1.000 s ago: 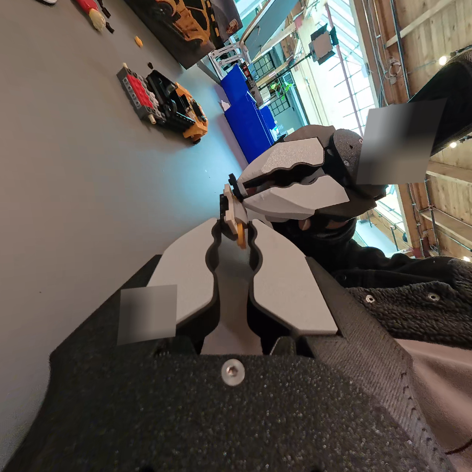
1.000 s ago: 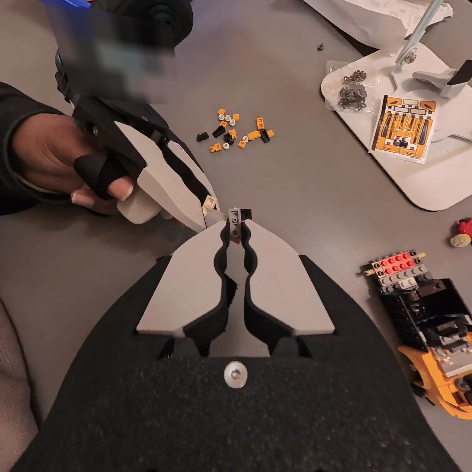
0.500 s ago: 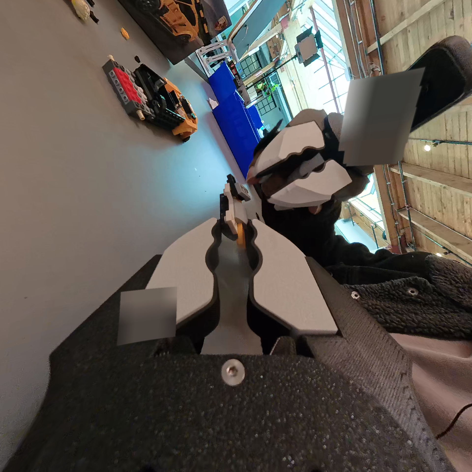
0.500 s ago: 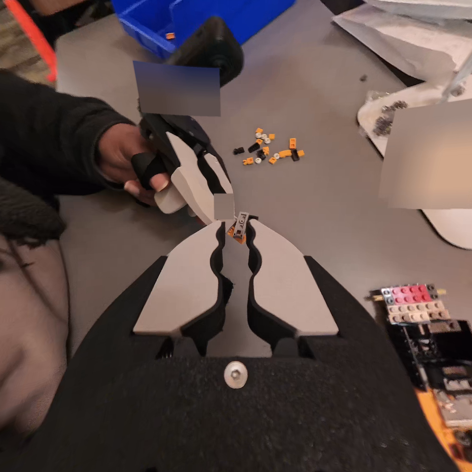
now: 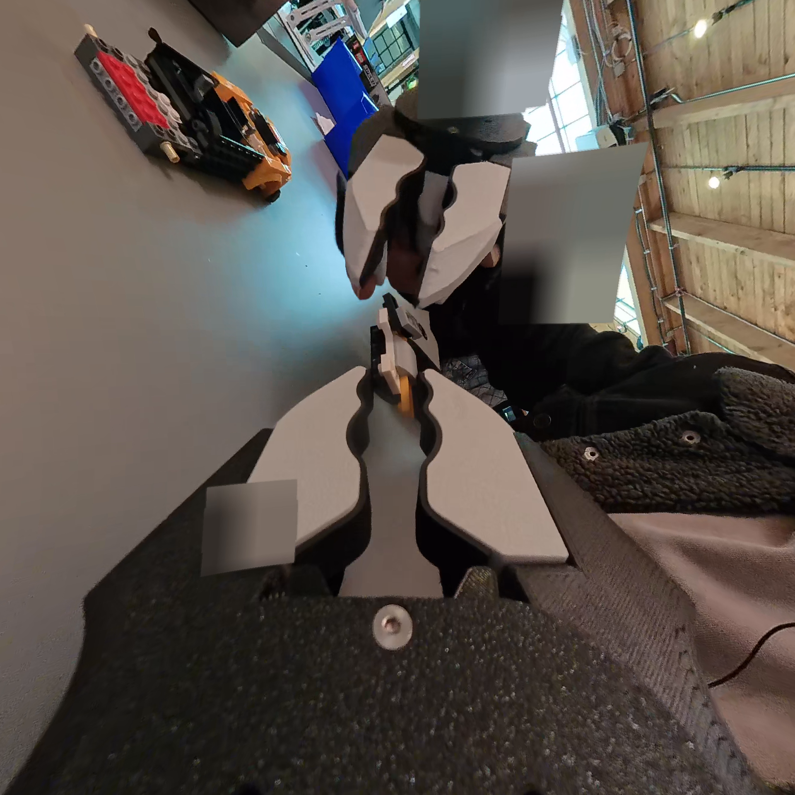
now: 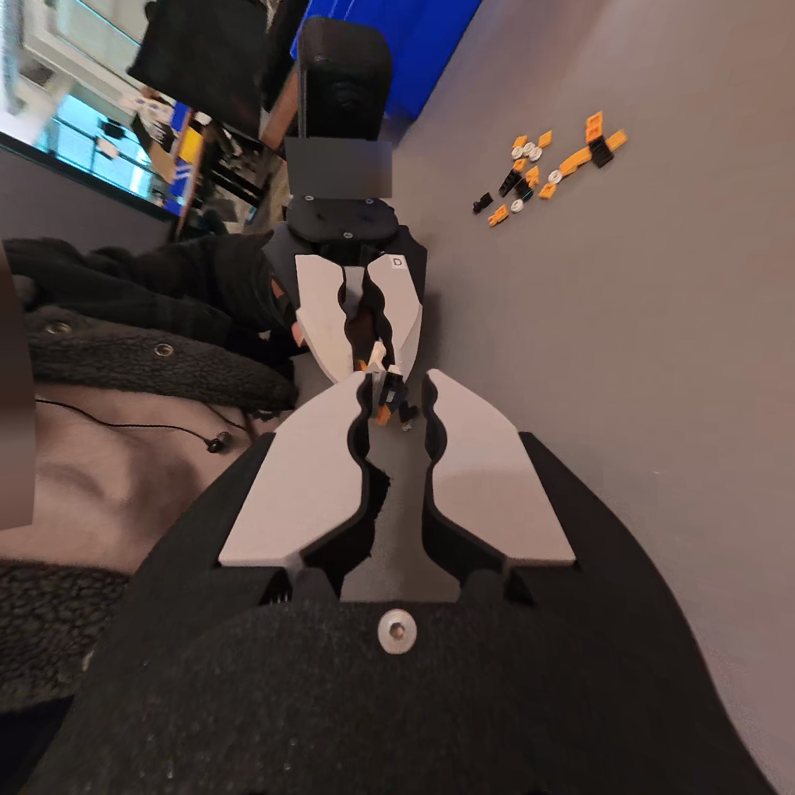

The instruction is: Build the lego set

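My left gripper [image 5: 395, 378] is shut on a small lego sub-assembly [image 5: 393, 344] of white, black and orange pieces, held up in the air off the grey table [image 5: 129, 344]. My right gripper [image 6: 395, 378] faces it tip to tip and is open. The sub-assembly [image 6: 387, 395] sits between its fingertips, close to its left finger. In the left wrist view the right gripper [image 5: 393, 297] shows just beyond the sub-assembly, jaws apart. In the right wrist view the left gripper [image 6: 374, 365] shows head-on, closed on the piece.
A partly built orange and black car with a red and grey plate [image 5: 185, 107] lies on the table. A cluster of loose orange, black and white pieces [image 6: 550, 167] lies farther off. A blue bin [image 6: 408, 56] stands at the table's end. The person's dark jacket [image 5: 645, 451] is close by. Left and right tips are no more than a few centimetres apart.
My right gripper was shut on a grey piece at the sub-assembly; its jaws have now opened. Both grippers have swung round to face each other. The left gripper's grip is unchanged.
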The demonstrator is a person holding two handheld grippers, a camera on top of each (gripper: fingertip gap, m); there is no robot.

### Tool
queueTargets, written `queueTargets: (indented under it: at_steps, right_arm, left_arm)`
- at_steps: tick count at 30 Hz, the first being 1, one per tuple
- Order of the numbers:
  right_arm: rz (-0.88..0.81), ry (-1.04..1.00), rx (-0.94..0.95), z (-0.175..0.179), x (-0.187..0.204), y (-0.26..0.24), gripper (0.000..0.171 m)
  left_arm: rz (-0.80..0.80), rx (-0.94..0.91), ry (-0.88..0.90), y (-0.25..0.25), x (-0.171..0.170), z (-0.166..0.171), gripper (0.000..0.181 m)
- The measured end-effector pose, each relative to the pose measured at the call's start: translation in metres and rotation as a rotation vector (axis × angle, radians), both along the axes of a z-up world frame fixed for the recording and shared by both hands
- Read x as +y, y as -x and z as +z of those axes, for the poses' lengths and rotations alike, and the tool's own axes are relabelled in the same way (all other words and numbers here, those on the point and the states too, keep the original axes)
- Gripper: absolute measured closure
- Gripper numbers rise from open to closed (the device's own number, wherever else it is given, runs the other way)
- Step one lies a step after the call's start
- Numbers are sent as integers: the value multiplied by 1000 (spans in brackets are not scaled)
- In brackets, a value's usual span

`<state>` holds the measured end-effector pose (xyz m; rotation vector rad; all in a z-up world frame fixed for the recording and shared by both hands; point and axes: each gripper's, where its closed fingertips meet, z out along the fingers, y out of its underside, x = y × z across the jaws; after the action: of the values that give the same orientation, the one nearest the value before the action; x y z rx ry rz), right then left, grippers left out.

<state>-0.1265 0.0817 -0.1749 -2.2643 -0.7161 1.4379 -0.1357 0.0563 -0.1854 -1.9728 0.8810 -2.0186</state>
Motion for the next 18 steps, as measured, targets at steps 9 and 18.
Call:
queueTargets:
  at_steps: [9,18]
  right_arm:
    - [-100,51,137,4,2,5,161]
    - [-362,-66,214,9,17,6,161]
  left_arm:
    - [7,1,1,0,2,-1,163]
    - [35,-32,32,1,7,4,163]
